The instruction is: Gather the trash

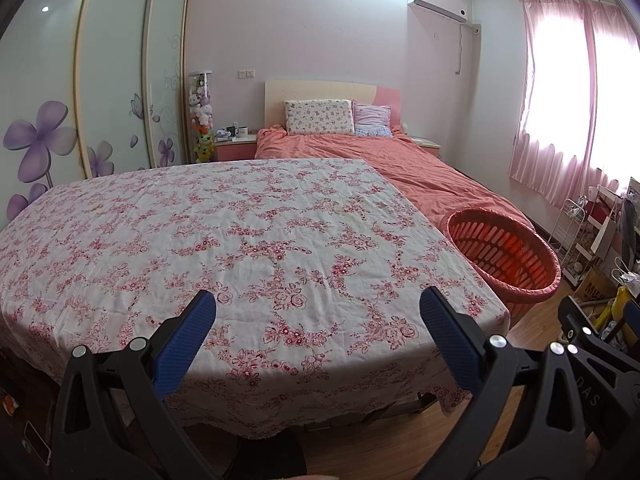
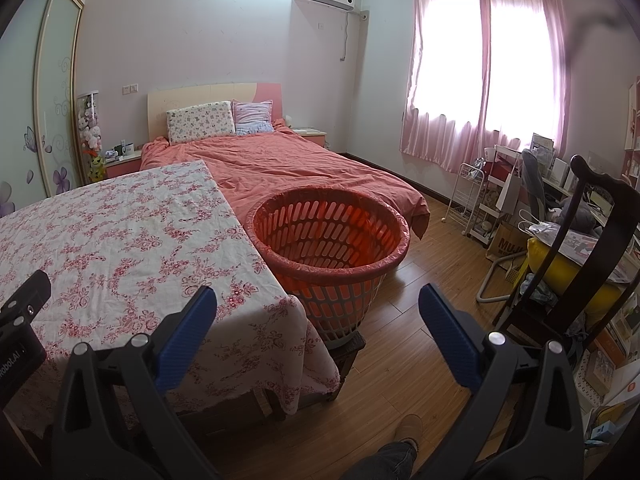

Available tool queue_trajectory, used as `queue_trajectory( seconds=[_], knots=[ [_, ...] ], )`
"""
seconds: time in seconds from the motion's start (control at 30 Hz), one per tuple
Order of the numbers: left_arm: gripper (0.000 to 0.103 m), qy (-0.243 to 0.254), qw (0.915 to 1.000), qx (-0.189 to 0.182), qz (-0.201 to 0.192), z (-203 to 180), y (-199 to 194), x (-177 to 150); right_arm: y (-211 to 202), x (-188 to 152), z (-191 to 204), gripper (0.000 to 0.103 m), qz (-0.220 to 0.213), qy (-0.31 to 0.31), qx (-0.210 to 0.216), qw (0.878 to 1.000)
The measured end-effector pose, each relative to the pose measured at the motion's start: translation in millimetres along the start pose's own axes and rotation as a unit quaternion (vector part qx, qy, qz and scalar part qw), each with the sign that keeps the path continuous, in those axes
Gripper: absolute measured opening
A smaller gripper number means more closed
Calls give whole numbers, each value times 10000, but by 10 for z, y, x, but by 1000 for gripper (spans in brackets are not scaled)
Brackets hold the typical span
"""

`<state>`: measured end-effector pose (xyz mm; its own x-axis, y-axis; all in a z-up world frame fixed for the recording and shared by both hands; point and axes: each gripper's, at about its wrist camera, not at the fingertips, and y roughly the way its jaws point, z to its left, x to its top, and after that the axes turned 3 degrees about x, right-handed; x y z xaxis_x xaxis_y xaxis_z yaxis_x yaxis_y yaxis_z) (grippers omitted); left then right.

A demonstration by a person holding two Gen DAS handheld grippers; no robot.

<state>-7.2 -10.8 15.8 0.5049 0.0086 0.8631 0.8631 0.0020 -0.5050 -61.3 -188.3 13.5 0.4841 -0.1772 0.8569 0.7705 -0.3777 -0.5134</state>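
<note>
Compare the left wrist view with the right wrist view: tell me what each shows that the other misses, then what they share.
Only the left: the table's far left side beside the wardrobe. Only the right: a person's shoe, the stool under the basket, and a dark wooden chair. Both: the floral tablecloth, basket, bed, pink curtains, and open tongs holding nothing.

tablecloth (image 1: 240,232): pink floral on white | basket (image 2: 328,236): red | bedspread (image 2: 304,168): coral
</note>
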Motion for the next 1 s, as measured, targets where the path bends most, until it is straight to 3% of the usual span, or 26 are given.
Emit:
queue_trajectory(
  seconds=[1.0],
  knots=[
    [100, 37, 10000, 13, -3, -10, -1, -19, 3, -5, -4, 99, -2, 6, 0, 10000]
  ],
)
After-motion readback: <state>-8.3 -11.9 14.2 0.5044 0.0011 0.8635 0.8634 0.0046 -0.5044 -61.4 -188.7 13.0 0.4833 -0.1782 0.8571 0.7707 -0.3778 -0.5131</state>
